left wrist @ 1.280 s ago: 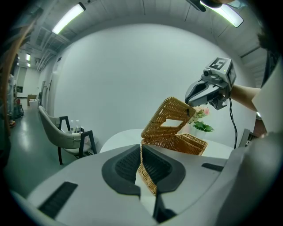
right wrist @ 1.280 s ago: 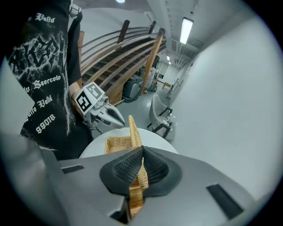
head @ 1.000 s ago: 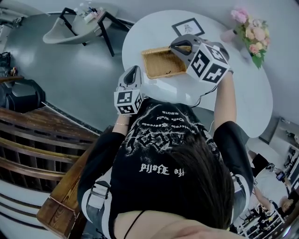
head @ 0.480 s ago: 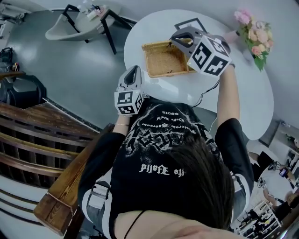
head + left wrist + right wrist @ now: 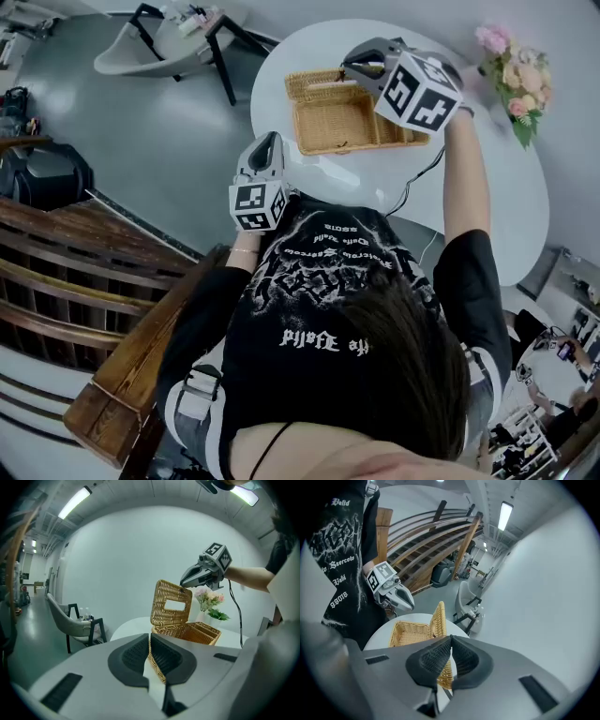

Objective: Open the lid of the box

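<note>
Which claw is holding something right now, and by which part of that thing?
The right claw is shut on the lid of the wicker box, pinching the lid's raised free edge. The left claw holds nothing.

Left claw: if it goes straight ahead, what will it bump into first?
Probably the basket: the left claw points right at its near side. I can't tell how far off it is.

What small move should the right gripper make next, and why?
Probably tip the lid slightly back past vertical before releasing. The right gripper is shut on its top edge, and the lid stands roughly upright over the box, so it might fall shut.
</note>
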### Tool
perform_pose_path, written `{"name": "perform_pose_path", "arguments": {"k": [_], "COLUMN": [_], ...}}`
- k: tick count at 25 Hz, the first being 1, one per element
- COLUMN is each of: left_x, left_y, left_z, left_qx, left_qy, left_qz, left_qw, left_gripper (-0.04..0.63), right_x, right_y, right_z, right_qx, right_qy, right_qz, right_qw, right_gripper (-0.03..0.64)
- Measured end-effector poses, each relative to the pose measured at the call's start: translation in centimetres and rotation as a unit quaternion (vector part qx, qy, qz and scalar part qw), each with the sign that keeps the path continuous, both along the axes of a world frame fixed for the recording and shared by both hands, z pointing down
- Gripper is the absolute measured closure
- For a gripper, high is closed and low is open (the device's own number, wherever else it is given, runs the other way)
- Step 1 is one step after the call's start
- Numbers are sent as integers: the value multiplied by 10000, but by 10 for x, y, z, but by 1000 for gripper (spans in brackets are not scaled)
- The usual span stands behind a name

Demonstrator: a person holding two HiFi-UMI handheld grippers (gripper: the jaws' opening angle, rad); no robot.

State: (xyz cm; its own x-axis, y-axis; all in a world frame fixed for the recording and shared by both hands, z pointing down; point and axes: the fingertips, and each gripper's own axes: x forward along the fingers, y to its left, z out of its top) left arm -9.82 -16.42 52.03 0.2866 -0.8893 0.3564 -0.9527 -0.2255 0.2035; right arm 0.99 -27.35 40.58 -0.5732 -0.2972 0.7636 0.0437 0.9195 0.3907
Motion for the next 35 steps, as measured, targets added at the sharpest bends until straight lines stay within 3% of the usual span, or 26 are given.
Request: {"name": "perform_pose_path", "arguments": {"k": [5, 35], "left_x": [-1, -10], "left_y": [-2, -26], "left_z": [1, 7], "left_qx": [-15, -189], "left_qy": [1, 12], "left_qz": [-32, -303], "left_qw": [10000, 9994], "left_gripper": [566, 565], "right_x": [-2, -17], "right_y": [-16, -84], "right_z": [3, 37], "right_qx": [-298, -908], "right_qy": [-4, 329], "right_qz": [-46, -178], "right_qw": [9995, 9952], "right_gripper": [584, 584]}}
